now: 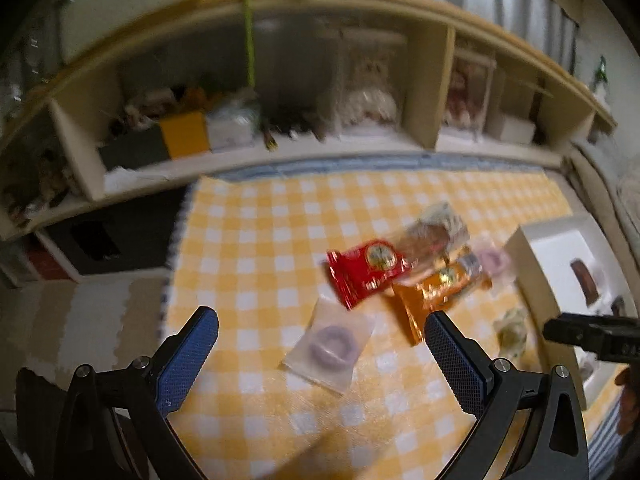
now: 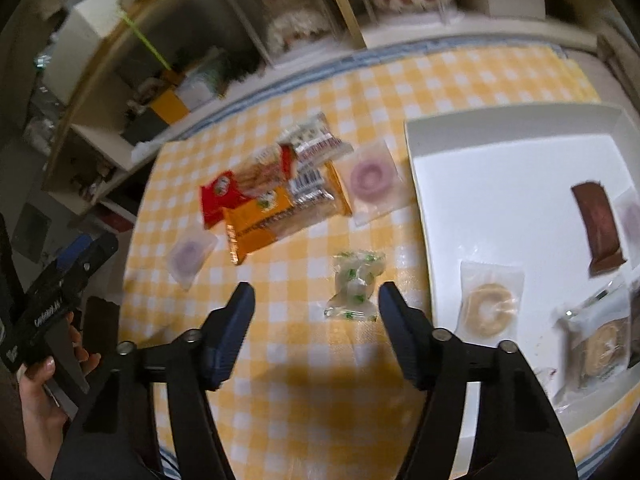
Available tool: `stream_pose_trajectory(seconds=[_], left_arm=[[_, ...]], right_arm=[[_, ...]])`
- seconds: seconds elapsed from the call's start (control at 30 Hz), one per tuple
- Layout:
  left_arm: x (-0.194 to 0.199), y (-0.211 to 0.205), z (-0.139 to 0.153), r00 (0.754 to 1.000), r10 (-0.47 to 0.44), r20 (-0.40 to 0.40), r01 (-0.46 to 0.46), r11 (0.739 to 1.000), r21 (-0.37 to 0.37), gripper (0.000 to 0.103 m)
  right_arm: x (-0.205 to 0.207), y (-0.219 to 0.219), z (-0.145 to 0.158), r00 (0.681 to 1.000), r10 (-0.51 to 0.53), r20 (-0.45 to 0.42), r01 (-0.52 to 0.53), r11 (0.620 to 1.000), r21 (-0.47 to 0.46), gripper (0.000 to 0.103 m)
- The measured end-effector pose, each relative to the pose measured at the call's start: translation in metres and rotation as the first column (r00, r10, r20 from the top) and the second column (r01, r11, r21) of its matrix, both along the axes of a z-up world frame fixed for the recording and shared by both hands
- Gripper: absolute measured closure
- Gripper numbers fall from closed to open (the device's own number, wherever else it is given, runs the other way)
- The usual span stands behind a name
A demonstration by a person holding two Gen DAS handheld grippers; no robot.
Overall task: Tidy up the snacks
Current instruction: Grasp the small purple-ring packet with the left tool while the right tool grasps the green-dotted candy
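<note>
Snacks (image 2: 276, 192) beside white tray (image 2: 500, 168)

A glossy yellow-checked tablecloth (image 2: 440, 76) covers the table. The red packet (image 1: 366, 274) and orange packet (image 2: 280, 216) are shiny foil-like plastic; the doughnut wrapper (image 1: 330, 346) is clear film. The white box (image 2: 500, 184) looks like matt card.

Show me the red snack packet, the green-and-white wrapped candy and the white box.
Red snack packet (image 1: 366, 276), left wrist view, middle of its face.
Green-and-white wrapped candy (image 2: 356, 284), right wrist view, centre of wrapper.
White box (image 2: 500, 184), right wrist view, bare floor.
</note>
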State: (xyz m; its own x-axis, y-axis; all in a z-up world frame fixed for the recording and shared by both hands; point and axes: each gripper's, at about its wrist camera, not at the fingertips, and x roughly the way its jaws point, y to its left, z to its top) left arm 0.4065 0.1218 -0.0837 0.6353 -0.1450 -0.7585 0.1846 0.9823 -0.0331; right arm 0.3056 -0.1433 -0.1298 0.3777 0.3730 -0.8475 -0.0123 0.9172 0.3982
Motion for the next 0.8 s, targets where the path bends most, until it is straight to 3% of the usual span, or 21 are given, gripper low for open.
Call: stream_pose_trajectory(seconds=[0.13, 0.37, 0.6, 0.67, 0.73, 0.8], left_arm=[[0.024, -0.003, -0.021, 0.996, -0.06, -0.064, 0.061, 0.998, 0.013, 0.0], [0.059, -0.014, -0.052, 0.986, -0.083, -0.143, 0.094, 0.993, 0.073, 0.0], [0.071, -0.04, -0.079, 0.964, -0.142, -0.225, 0.186, 0.965, 0.185, 0.0], [0.072, -0.041, -0.084, 0.961, -0.137, -0.242, 0.187, 0.962, 0.2, 0.007], [0.075, -0.041, -0.091, 0.954, -0.131, -0.27, 0.188, 0.961, 0.201, 0.031], [0.075, -0.04, -0.096, 0.949, -0.123, -0.289, 0.182, 0.965, 0.189, 0.036]], right_arm=[[0.01, 0.003, -0.02, 0.998, -0.026, -0.061, 0.026, 1.0, -0.007, 0.051], [0.02, 0.012, -0.041, 0.99, -0.062, -0.129, 0.057, 0.997, -0.043, 0.061], [0.025, 0.025, -0.045, 0.994, -0.02, -0.106, 0.002, 0.986, -0.166, 0.066], [0.025, 0.028, -0.047, 0.995, -0.003, -0.104, -0.018, 0.98, -0.2, 0.073], [0.025, 0.028, -0.048, 0.995, 0.008, -0.103, -0.031, 0.976, -0.215, 0.08], [0.024, 0.028, -0.049, 0.995, 0.023, -0.101, -0.045, 0.976, -0.213, 0.083]])
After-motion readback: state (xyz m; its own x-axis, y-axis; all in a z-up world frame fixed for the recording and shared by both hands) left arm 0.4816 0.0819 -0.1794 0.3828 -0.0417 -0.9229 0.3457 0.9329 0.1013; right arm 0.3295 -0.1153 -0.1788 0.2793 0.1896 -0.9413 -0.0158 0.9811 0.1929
